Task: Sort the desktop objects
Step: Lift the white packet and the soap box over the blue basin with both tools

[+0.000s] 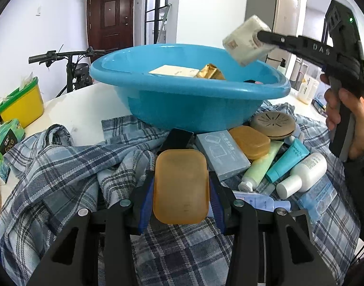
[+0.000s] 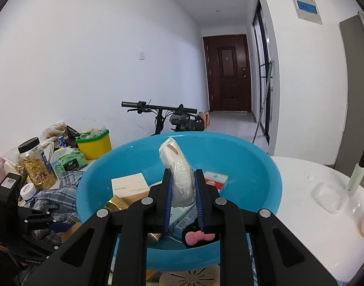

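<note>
Your left gripper [image 1: 181, 186] clamps an amber soap box [image 1: 181, 186]; your right gripper [image 2: 183, 186] pinches a tissue pack [image 2: 179, 174] above the blue basin [image 2: 253, 166].

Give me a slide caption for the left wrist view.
Left gripper grips an amber soap case while the right gripper carries a tissue pack over the blue basin.

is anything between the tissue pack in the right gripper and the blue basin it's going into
Nothing visible blocks it. The right gripper holds the tissue pack over the blue basin, past the near rim, with open air beneath it. Boxes already inside lie lower down.
</note>
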The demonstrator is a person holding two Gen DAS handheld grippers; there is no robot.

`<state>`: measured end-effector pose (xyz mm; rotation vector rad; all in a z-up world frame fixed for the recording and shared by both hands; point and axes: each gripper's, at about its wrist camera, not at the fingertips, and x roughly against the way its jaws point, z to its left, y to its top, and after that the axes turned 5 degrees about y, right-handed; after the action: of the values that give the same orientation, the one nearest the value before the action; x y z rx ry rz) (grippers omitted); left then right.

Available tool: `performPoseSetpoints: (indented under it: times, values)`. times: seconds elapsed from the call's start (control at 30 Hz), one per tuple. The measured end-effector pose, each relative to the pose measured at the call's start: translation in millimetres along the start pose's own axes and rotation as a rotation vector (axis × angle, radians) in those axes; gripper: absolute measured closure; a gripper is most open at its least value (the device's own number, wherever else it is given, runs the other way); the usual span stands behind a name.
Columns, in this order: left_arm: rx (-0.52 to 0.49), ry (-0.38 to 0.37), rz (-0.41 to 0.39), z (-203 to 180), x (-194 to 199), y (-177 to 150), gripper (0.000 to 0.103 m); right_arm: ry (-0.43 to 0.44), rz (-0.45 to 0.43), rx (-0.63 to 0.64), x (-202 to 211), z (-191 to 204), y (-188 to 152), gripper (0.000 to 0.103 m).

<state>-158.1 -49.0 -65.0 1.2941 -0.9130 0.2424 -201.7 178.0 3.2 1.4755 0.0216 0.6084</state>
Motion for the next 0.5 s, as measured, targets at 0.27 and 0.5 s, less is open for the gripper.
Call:
performPoseSetpoints:
  times: [0.27,0.5]
  values:
    - [-0.067,0.018,-0.018,-13.9,5.9,0.5,0.058,0.006,0.017,-0.043,-5.3,-12.0,-5.5,0.087]
    - [-0.107,0.004,-0.047,-18.5,34.1,5.9,0.058,-0.014,0.030,-0.049,-6.8,-13.2,-6.8,0.087]
